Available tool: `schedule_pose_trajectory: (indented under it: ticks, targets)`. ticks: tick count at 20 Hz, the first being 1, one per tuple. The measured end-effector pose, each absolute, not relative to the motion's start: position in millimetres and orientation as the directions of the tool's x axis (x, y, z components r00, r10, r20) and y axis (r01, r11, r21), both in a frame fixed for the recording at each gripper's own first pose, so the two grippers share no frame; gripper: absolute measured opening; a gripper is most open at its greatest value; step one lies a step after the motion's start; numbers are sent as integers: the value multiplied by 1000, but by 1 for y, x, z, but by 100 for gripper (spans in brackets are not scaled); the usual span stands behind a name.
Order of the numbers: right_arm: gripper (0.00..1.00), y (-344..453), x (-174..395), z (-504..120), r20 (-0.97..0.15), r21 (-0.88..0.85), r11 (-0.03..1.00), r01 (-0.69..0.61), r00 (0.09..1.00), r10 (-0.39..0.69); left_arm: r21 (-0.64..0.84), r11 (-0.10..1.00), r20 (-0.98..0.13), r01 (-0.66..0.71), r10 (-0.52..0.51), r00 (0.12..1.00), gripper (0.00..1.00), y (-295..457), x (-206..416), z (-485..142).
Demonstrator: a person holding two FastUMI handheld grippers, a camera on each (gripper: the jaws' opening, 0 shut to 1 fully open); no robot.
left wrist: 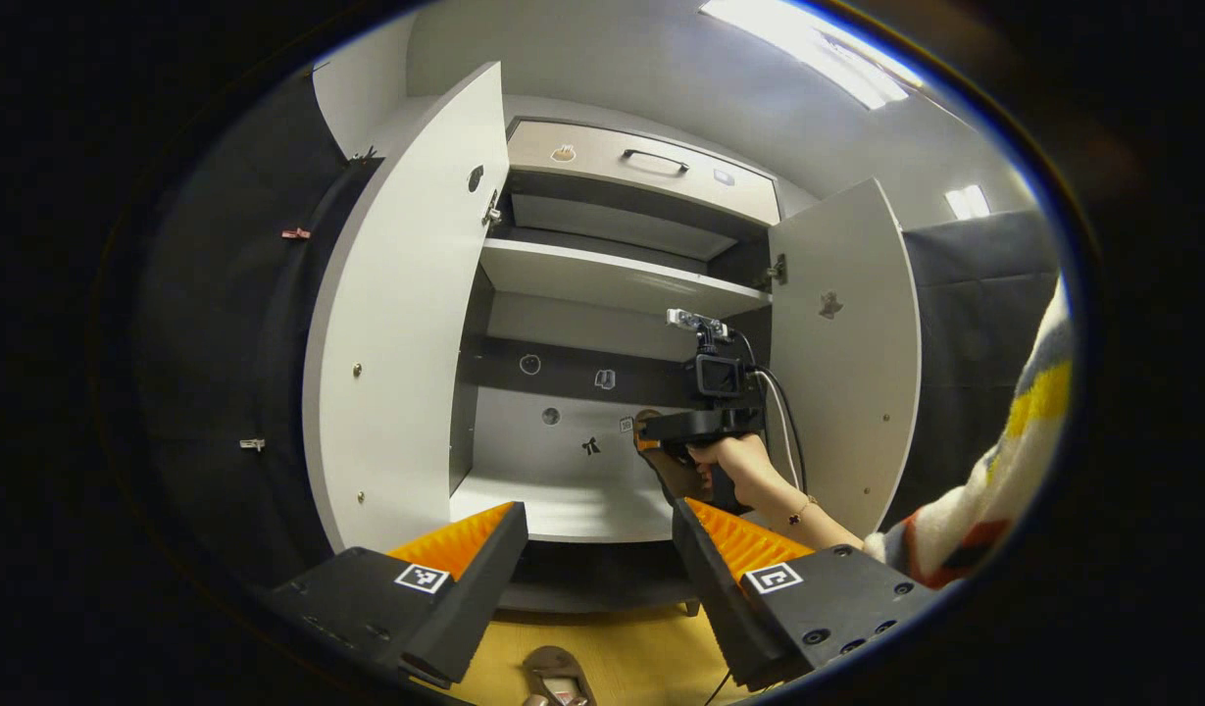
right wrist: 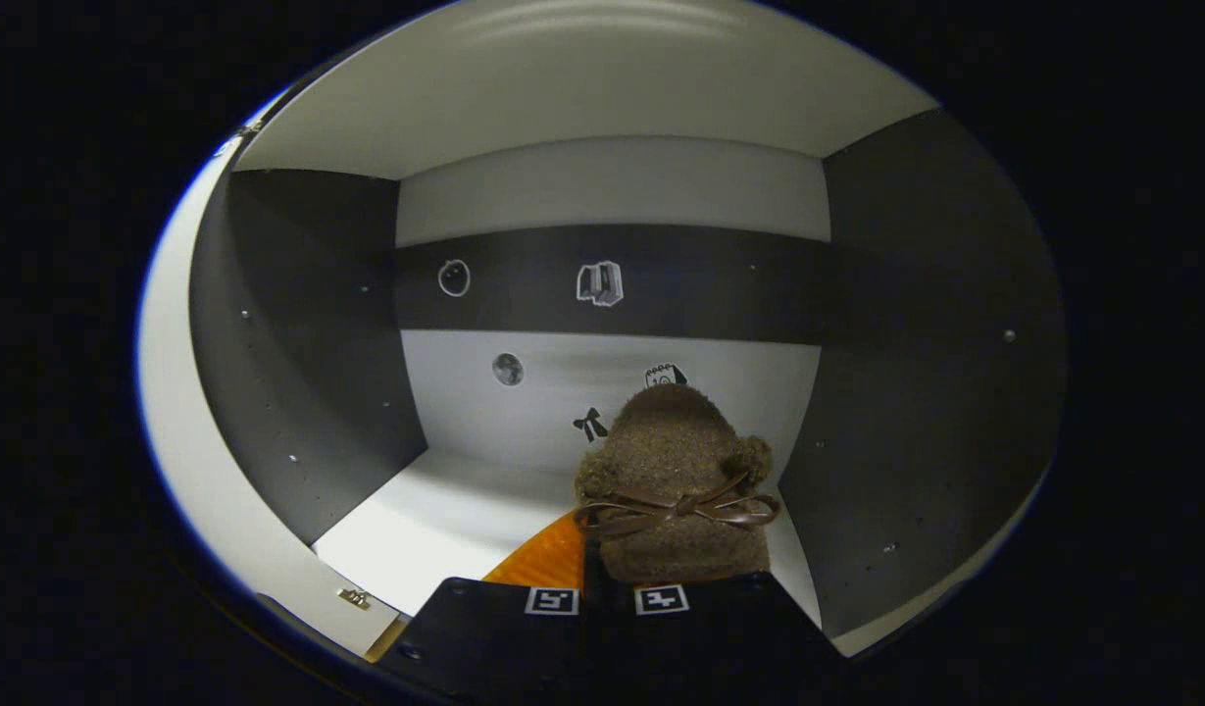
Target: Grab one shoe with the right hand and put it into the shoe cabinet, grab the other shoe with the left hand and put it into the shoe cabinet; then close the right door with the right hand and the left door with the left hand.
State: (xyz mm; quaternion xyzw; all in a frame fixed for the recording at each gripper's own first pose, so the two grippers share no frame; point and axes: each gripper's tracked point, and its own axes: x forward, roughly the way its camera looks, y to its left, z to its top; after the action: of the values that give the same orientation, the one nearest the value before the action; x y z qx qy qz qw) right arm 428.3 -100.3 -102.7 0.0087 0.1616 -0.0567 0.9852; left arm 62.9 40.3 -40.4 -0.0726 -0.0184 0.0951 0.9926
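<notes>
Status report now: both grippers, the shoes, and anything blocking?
Right gripper shut on brown shoe, inside cabinet's lower compartment. Left gripper open, holding nothing. Second shoe on floor. Both doors open, nothing blocking.

A brown fuzzy shoe (right wrist: pixel 673 471) with a bow is held inside the open shoe cabinet (right wrist: pixel 298 392); another shoe (left wrist: pixel 555 677) lies on the floor.

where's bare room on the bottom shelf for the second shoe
The bottom shelf lies bare between the dark left wall and the brown shoe. The right side is crowded: right gripper holds that shoe there.
</notes>
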Motion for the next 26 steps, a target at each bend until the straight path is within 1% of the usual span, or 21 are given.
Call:
schedule_pose_trajectory:
  ticks: [4, 8, 10, 12, 14, 15, 16, 18, 19, 20, 22, 23, 24, 26]
  targets:
    - [6, -117, 462, -137, -390, 17, 989, 148, 911, -130, -148, 958, 0, -244, 247, 969, 94, 54, 73, -43]
    - [6, -126, 487, -158, -435, 39, 983, 178, 889, -144, -137, 949, -14, -285, 285, 958, 94, 61, 76, -42]
    - [6, -126, 489, -177, -491, 51, 983, 178, 861, -130, -131, 946, -20, -295, 295, 955, 94, 60, 76, -42]
    - [5, -127, 487, -191, -531, 47, 984, 172, 839, -121, -122, 945, -30, -304, 302, 953, 94, 61, 76, -44]
    - [18, -128, 492, -195, -528, 57, 984, 167, 842, -113, -114, 942, -37, -315, 313, 949, 94, 62, 74, -45]
    - [22, -127, 492, -191, -520, 64, 984, 167, 847, -109, -116, 941, -40, -319, 316, 948, 94, 63, 74, -45]
    - [39, -125, 489, -188, -518, 72, 984, 162, 849, -102, -120, 940, -41, -320, 318, 947, 94, 63, 73, -46]
    - [54, -121, 480, -186, -518, 87, 985, 148, 852, -82, -130, 939, -37, -317, 315, 948, 94, 61, 73, -44]
    - [64, -119, 475, -184, -508, 95, 986, 137, 859, -70, -132, 940, -35, -313, 312, 950, 94, 61, 73, -44]
    - [76, -117, 470, -180, -498, 98, 987, 131, 865, -65, -133, 942, -35, -308, 307, 951, 94, 59, 73, -44]
    - [94, -110, 456, -170, -479, 95, 989, 111, 876, -53, -128, 946, -41, -297, 294, 955, 94, 56, 74, -45]
    - [98, -106, 447, -165, -471, 90, 991, 99, 881, -45, -126, 949, -42, -290, 287, 957, 94, 54, 73, -46]
    - [97, -104, 436, -160, -460, 79, 993, 91, 887, -45, -125, 951, -43, -281, 278, 960, 94, 51, 72, -46]
    - [97, -100, 416, -136, -385, 48, 996, 81, 921, -56, -127, 958, -43, -257, 253, 966, 94, 45, 70, -48]
